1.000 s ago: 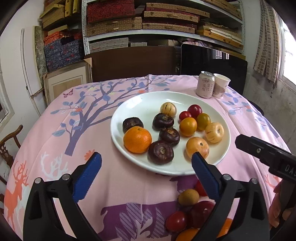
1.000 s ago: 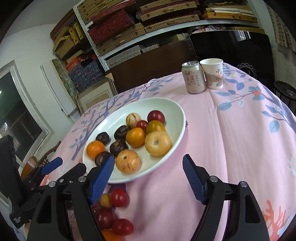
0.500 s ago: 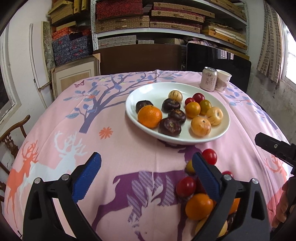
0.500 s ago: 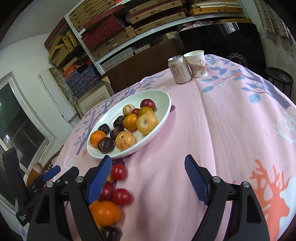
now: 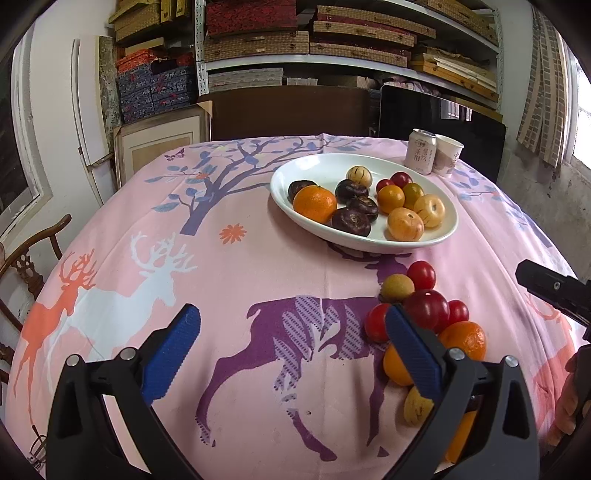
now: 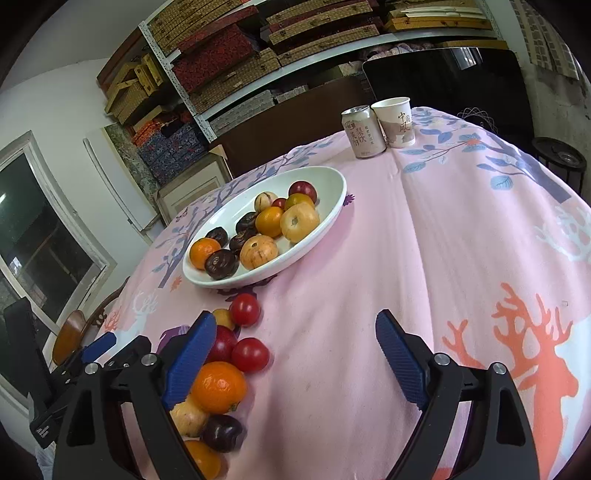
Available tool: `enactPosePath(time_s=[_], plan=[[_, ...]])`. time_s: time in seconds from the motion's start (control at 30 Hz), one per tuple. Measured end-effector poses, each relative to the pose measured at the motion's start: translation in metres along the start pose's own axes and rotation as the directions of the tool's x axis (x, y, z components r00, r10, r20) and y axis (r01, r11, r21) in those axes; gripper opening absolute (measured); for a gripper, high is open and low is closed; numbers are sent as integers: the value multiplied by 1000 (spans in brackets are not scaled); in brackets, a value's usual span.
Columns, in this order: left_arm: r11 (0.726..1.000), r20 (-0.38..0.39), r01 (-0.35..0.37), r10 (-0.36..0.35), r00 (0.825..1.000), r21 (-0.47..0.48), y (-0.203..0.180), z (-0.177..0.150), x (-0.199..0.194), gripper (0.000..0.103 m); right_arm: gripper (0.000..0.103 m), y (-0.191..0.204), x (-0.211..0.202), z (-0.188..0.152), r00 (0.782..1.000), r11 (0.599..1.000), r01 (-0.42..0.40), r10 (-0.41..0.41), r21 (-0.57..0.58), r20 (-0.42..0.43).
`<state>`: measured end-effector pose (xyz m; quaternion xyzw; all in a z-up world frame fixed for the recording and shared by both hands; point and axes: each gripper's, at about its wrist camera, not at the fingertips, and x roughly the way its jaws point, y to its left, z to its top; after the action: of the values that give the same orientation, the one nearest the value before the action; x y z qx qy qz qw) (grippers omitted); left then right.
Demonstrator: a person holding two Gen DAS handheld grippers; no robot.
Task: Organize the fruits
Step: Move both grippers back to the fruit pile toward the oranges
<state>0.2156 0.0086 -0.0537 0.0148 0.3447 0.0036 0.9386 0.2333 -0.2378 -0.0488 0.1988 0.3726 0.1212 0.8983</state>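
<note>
Left wrist view, nearest: left gripper (image 5: pixel 291 339) spread wide, blue pads apart, holding nothing, above the purple deer print.
Loose fruit: heap of loose fruits (image 5: pixel 424 317) on the cloth just beside the left gripper's right finger; cherry tomatoes, a dark red plum, two oranges, pale yellow ones, some partly hidden behind that finger.
Surface: pink tablecloth (image 5: pixel 258 258) printed with deer and a blue tree, draped over a round table.
Plate: white plate (image 5: pixel 291 173) beyond the heap, near it but apart, holding a mandarin, dark brown fruits, yellow ones and small red ones.
Behind the plate: drink can (image 5: pixel 419 151) and paper cup (image 5: pixel 447 155), side by side at the far edge.
Room: shelves (image 5: pixel 332 33) stacked with woven and cloth-covered boxes; framed panels leaning on the wall at left; wooden chair (image 5: pixel 33 254) at lower left.
Right wrist view only: right gripper (image 6: pixel 295 358) likewise spread and empty, its left finger over the heap; dark plum (image 6: pixel 221 432) at the heap's near end; window (image 6: pixel 33 236) on the left wall; left gripper's blue tip at lower left.
Left wrist view only: right gripper's black body at the right edge.
</note>
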Motion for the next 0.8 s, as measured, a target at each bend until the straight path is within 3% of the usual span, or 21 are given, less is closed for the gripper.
enactPosePath(time_s=[0.13,0.43,0.67,0.73,0.8], plan=[[1000,-14,-9,9,1000,-16,4,0,3,98,92,13,1,-6,999,998,-37,36,-56,-28],[996,-48,-9,5,999,-85,19,2,10,98,93,40,10,-20,996,979,-23,4,-204,-89],[999,-55,-11,8,998,-50,11,1,11,98,93,58,18,-30,991,952,-12,-29,-306,-129],[999,-56,-14,12,998,-39,8,1,12,98,93,54,21,-30,989,952,28,-72,-305,-133],[999,-59,-11,9,998,-33,6,0,12,98,93,39,17,-23,991,971,36,-65,-238,-113]])
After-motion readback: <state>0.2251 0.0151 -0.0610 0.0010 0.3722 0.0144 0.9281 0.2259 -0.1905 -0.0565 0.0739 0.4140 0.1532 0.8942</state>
